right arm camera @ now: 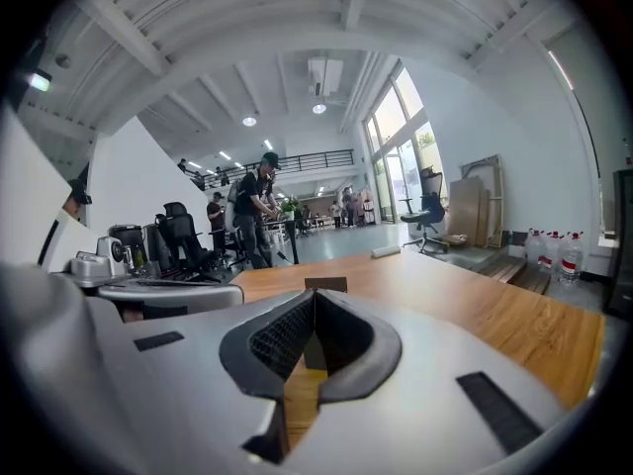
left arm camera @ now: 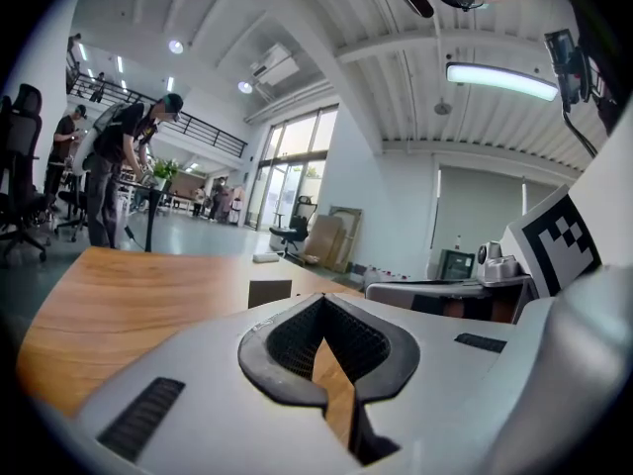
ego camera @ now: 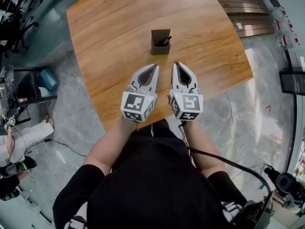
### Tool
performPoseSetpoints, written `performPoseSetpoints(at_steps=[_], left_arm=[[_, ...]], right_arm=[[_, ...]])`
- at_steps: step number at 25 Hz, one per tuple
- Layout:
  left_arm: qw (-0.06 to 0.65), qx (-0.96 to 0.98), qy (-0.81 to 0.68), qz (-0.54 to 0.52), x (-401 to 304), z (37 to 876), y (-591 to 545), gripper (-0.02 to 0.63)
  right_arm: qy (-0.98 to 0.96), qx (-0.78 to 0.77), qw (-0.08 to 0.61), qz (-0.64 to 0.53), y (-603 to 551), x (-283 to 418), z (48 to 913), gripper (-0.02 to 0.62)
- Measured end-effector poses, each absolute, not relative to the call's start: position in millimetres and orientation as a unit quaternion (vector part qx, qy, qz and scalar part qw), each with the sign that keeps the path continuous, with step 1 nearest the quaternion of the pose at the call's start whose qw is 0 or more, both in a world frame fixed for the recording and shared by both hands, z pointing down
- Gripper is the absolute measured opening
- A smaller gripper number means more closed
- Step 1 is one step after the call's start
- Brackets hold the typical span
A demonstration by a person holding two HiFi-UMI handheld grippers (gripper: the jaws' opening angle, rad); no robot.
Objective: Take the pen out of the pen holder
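Note:
A dark square pen holder (ego camera: 160, 41) stands on the wooden table (ego camera: 119, 37), with a pen (ego camera: 166, 41) leaning in its right side. Both grippers rest side by side near the table's front edge, short of the holder. My left gripper (ego camera: 155, 67) is shut, tips meeting, nothing between them. The right gripper (ego camera: 176, 65) is shut too and holds nothing. In the left gripper view the holder (left arm camera: 269, 292) shows ahead, just left of the jaw tips (left arm camera: 322, 299). In the right gripper view the holder (right arm camera: 325, 284) sits straight beyond the tips (right arm camera: 315, 293).
The table's right edge (ego camera: 248, 70) and front edge fall to a grey stone floor. Wooden steps (ego camera: 248, 13) lie at the upper right, a cable (ego camera: 228, 163) runs from the right gripper, and desks with chairs (ego camera: 14, 13) stand at the left. People (right arm camera: 259, 206) stand far behind.

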State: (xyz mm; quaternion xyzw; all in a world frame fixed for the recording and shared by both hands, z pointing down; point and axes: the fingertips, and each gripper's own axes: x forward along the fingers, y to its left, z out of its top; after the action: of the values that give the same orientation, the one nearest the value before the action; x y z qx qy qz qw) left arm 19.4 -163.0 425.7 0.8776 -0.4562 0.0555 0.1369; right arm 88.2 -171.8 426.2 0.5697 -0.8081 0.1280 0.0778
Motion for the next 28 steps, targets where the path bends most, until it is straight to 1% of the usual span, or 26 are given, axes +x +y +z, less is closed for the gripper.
performPoseSetpoints(at_steps=[9,22,24,26,28], left_arm=[[0.153,0.872,-0.457,0.081,22,468,-212,0.000],[0.170,0.871,-0.453,0.088,24,505,-264,0.000],[0.174,0.870,-0.452,0.087,23,511,-268,0.000],[0.177,0.871,-0.451,0.086,23,516,-273,0.000],[0.180,0.871,-0.448,0.087,23,520,-277,0.000]], right_arm=[[-0.806,0.563,0.102,0.151,-218,83,465,0.015],[-0.805,0.542,0.126,0.205,-278,80,516,0.017],[-0.805,0.538,0.126,0.216,-284,79,522,0.037],[-0.806,0.532,0.126,0.227,-291,78,528,0.084],[-0.805,0.530,0.128,0.232,-298,77,533,0.087]])
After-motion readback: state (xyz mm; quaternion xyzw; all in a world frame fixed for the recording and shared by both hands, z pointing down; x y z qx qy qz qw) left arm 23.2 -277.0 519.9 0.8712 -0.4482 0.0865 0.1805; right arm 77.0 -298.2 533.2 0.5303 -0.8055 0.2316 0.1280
